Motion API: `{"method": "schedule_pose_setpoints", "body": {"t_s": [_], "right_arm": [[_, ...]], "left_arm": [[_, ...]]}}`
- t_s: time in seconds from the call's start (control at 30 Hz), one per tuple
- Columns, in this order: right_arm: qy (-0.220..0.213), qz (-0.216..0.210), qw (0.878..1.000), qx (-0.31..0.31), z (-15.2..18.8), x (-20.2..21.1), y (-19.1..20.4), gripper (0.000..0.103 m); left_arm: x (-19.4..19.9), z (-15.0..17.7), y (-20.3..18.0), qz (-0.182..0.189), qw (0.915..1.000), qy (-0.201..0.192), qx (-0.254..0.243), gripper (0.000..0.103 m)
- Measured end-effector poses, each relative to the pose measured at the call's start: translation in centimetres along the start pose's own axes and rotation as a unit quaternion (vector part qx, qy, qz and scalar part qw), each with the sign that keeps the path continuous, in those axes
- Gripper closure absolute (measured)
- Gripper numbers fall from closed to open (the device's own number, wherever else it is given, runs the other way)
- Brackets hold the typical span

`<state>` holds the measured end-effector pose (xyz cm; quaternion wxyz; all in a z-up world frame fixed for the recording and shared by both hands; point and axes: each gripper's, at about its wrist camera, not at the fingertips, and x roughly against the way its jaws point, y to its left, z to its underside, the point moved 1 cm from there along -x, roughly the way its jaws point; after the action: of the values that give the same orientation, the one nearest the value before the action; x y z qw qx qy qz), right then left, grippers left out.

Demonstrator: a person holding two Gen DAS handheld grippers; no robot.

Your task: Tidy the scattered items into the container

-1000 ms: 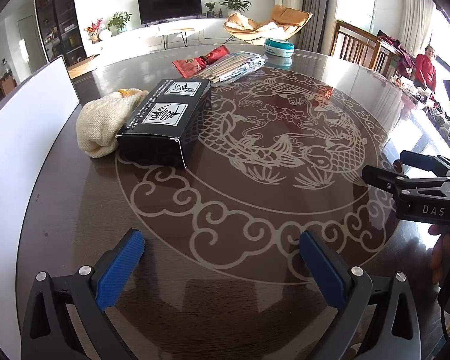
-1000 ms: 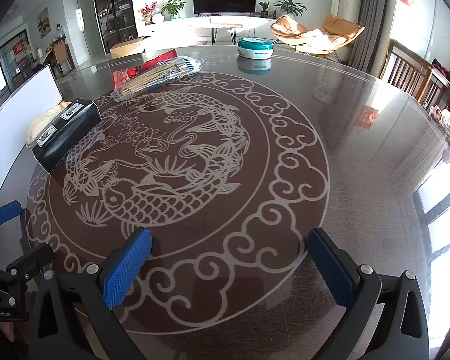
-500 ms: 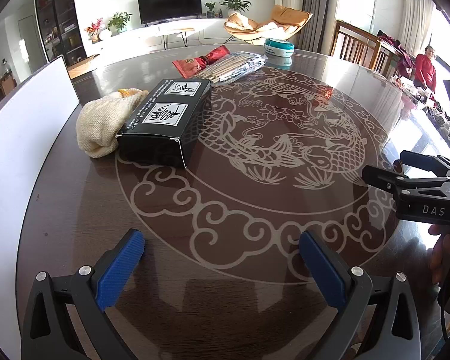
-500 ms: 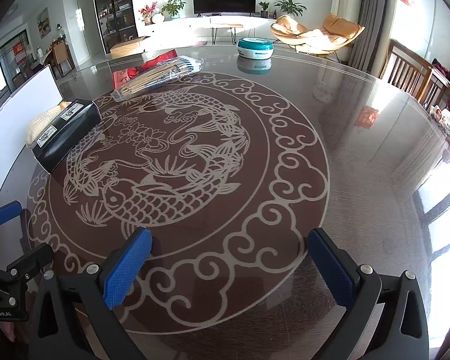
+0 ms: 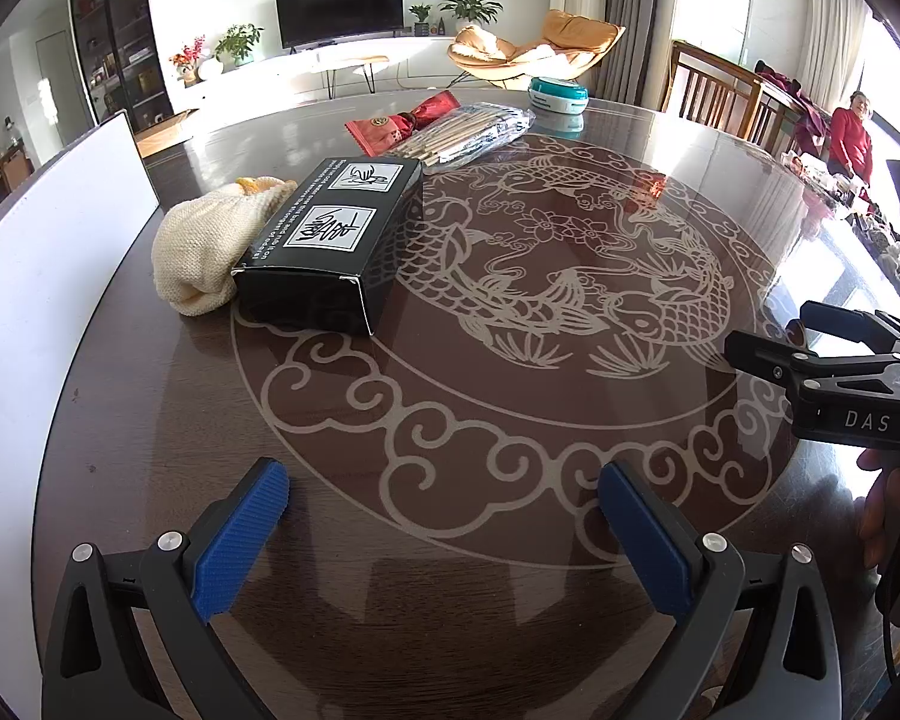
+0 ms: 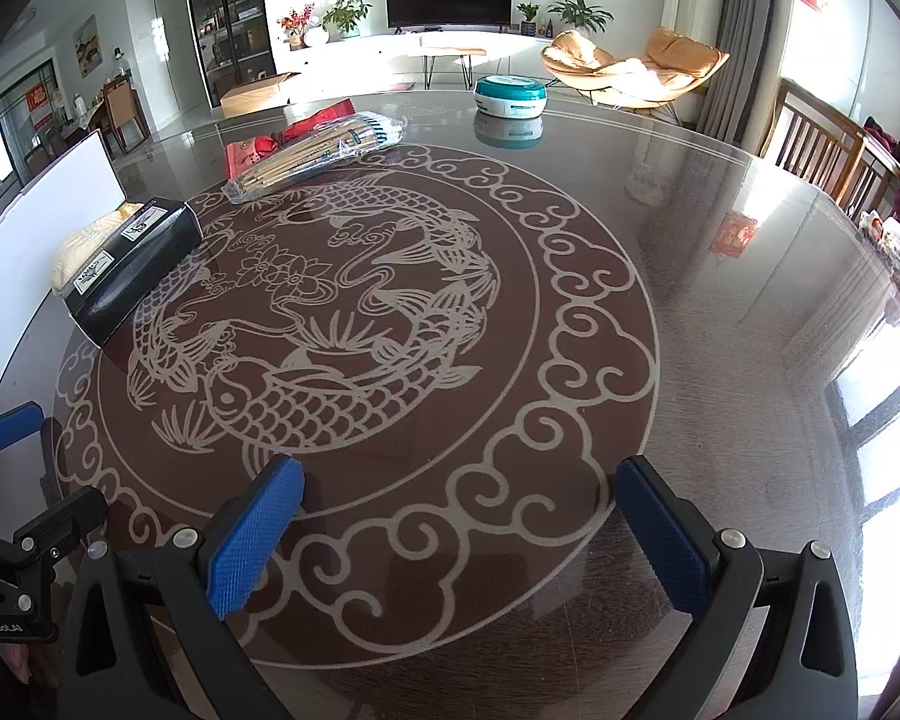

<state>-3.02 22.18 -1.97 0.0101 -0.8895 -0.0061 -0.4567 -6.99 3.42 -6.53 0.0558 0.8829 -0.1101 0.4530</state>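
A black box (image 5: 330, 240) with white labels lies at the table's left, also in the right wrist view (image 6: 132, 264). A cream knitted item (image 5: 204, 240) touches its left side. A clear bag of wooden sticks (image 5: 468, 135) lies on a red packet (image 5: 402, 123) farther back, with a teal round tin (image 5: 558, 99) beyond. A white container wall (image 5: 42, 312) stands at the left edge. My left gripper (image 5: 444, 516) is open and empty near the front. My right gripper (image 6: 462, 516) is open and empty; it shows from the side in the left wrist view (image 5: 822, 354).
The round dark table (image 6: 720, 300) bears a pale fish and cloud pattern. Wooden chairs (image 5: 720, 96) stand at the back right. A person in red (image 5: 849, 135) sits beyond them. A lounge chair (image 6: 630, 69) and a TV unit stand behind the table.
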Motion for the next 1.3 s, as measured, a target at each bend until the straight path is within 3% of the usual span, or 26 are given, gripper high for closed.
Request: {"method": "schedule_pose_setpoints", "body": {"t_s": [1.3], "right_arm": [[-0.001,-0.002,1.000,-0.001,-0.06,-0.14,0.22,0.000]], "left_arm": [[-0.28,-0.04,-0.14,-0.001,1.0000,-0.001,0.001,0.000]]}}
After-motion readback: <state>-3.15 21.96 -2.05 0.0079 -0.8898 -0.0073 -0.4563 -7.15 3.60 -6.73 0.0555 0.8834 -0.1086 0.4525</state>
